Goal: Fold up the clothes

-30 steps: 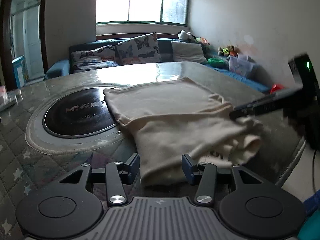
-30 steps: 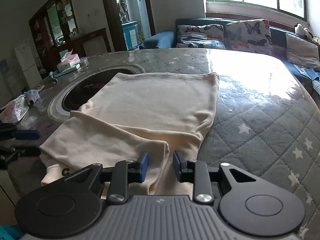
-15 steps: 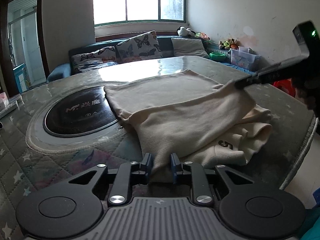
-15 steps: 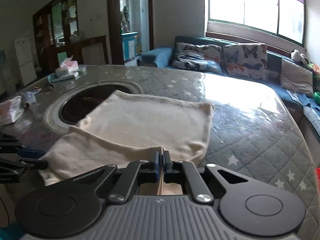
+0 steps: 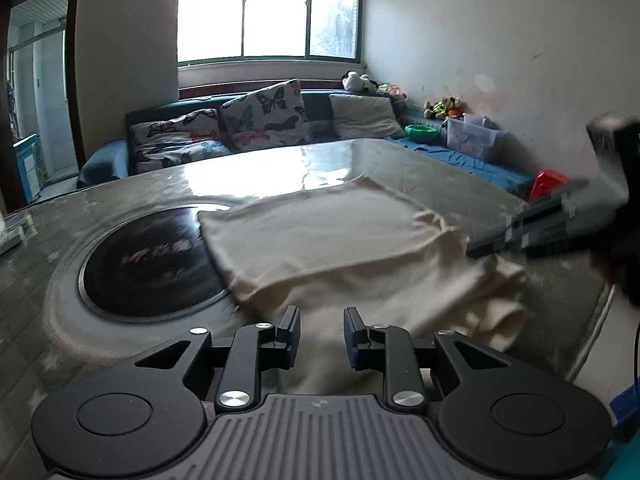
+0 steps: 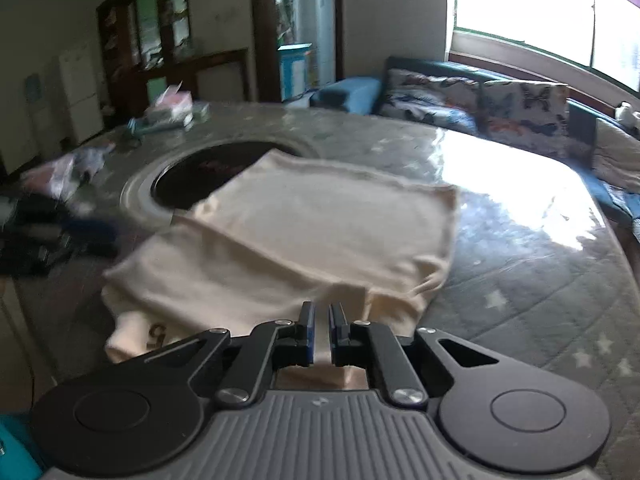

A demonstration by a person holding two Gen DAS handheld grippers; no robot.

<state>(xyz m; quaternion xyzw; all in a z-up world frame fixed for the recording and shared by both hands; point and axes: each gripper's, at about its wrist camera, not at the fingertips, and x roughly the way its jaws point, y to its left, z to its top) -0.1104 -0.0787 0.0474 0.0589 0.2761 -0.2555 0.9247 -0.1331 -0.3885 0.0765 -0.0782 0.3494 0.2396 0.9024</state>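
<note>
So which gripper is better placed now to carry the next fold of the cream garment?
Right, probably. The right gripper is nearly shut on the cream garment at its near edge, while the left gripper stands open with cloth only lying between its fingers.

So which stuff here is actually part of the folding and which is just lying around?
Part of the job:
cream garment
left tongs, open
right tongs, pinching the garment

Lying about:
tissue box
plastic bags
butterfly cushions
soft toys
</note>
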